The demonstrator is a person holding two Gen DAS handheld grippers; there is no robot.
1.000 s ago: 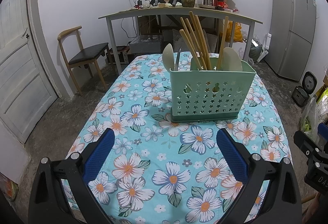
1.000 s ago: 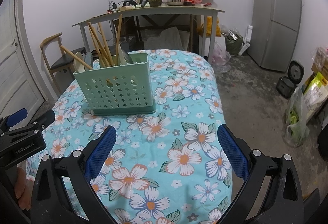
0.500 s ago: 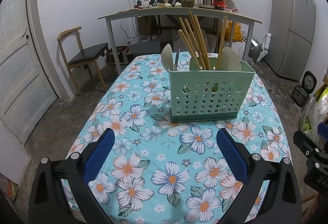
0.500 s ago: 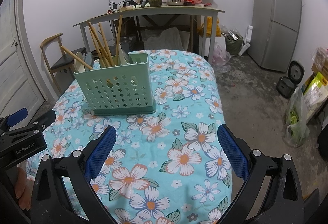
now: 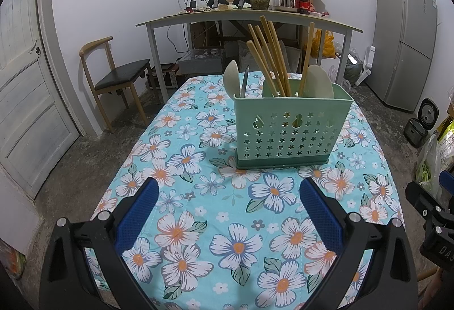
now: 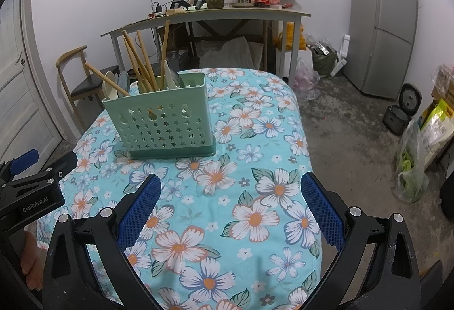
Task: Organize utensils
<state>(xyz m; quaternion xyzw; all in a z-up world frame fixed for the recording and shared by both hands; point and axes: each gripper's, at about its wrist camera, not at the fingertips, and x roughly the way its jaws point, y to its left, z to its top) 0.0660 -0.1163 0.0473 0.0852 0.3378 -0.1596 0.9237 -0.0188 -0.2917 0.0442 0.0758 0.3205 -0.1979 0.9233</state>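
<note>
A mint-green utensil caddy (image 5: 292, 131) with star holes stands upright on the floral tablecloth (image 5: 241, 225); it also shows in the right wrist view (image 6: 164, 125). It holds several wooden chopsticks (image 5: 269, 54), pale spoons (image 5: 231, 78) and a metal utensil (image 5: 244, 81). My left gripper (image 5: 228, 193) is open and empty, hovering over the cloth in front of the caddy. My right gripper (image 6: 231, 191) is open and empty, in front and to the right of the caddy.
A wooden chair (image 5: 113, 74) stands left of the table beside a white door (image 5: 25, 100). A cluttered desk (image 5: 249, 15) stands behind. A grey fridge (image 5: 405, 37) and a rice cooker (image 5: 422, 122) are at the right. Bags (image 6: 411, 168) lie on the floor.
</note>
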